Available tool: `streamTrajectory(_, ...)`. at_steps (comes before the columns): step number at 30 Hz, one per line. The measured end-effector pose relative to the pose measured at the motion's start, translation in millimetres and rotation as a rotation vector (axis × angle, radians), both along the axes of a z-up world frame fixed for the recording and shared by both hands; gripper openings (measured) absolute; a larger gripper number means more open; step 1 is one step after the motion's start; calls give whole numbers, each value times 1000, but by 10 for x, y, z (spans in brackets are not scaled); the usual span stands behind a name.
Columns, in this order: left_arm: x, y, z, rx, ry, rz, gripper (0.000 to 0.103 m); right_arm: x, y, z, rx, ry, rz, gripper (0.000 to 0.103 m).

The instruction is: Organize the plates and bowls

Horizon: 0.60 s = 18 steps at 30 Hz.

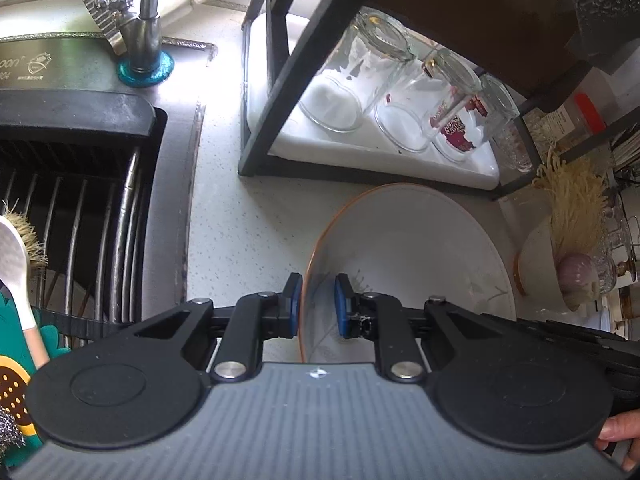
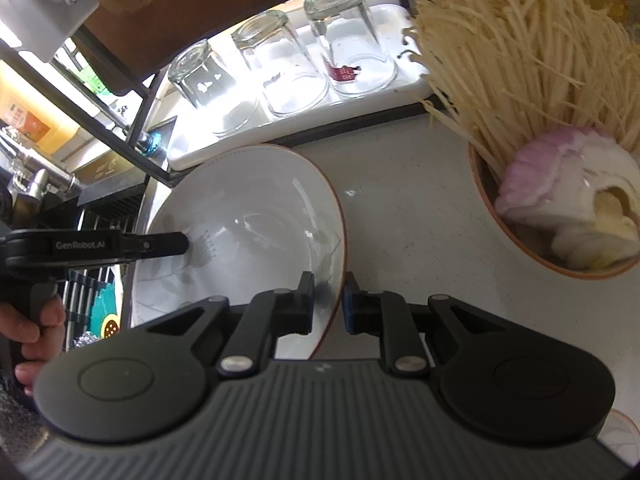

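A large white bowl (image 1: 408, 248) with a thin orange rim and a faint grey flower print sits on the pale counter, also in the right wrist view (image 2: 248, 216). My left gripper (image 1: 317, 286) straddles its left rim, one pad outside and one inside, with a small gap to the wall. My right gripper (image 2: 329, 286) straddles the bowl's right rim the same way. The left gripper's finger (image 2: 160, 244) shows reaching over the far side of the bowl.
A black rack (image 1: 280, 80) holds a white tray (image 1: 384, 160) with upturned glasses (image 1: 360, 76). A sink (image 1: 72, 216) with a metal rack lies left, with a tap (image 1: 144, 20). A bowl of enoki mushrooms (image 2: 560, 184) stands right.
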<state>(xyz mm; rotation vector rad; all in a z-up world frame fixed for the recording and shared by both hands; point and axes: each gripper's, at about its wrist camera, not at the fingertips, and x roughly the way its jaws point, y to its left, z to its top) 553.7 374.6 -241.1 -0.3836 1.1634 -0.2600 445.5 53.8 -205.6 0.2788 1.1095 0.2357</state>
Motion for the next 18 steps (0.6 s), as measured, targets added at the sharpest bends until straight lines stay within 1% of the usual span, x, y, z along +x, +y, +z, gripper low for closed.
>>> streamTrajectory(4,5,-26,-4,-44,13,-1,20,-37,-61,53,-7,-11,-1,17)
streamTrajectory(7,2,-81,28,-59,2,-31,20,-85,-130,92,0,-20,-5,17)
streamTrajectory(10,-29,-145,96,-61,-5,-48,20,-160,-191,147,9,-36,-18,17)
streamTrajectory(14,-87,-233,199,-84,-4,-55,20,-271,-307,230,24,-53,-39,17)
streamTrajectory(18,-174,-360,339,-92,-25,-62,20,-377,-434,342,40,-73,-53,17)
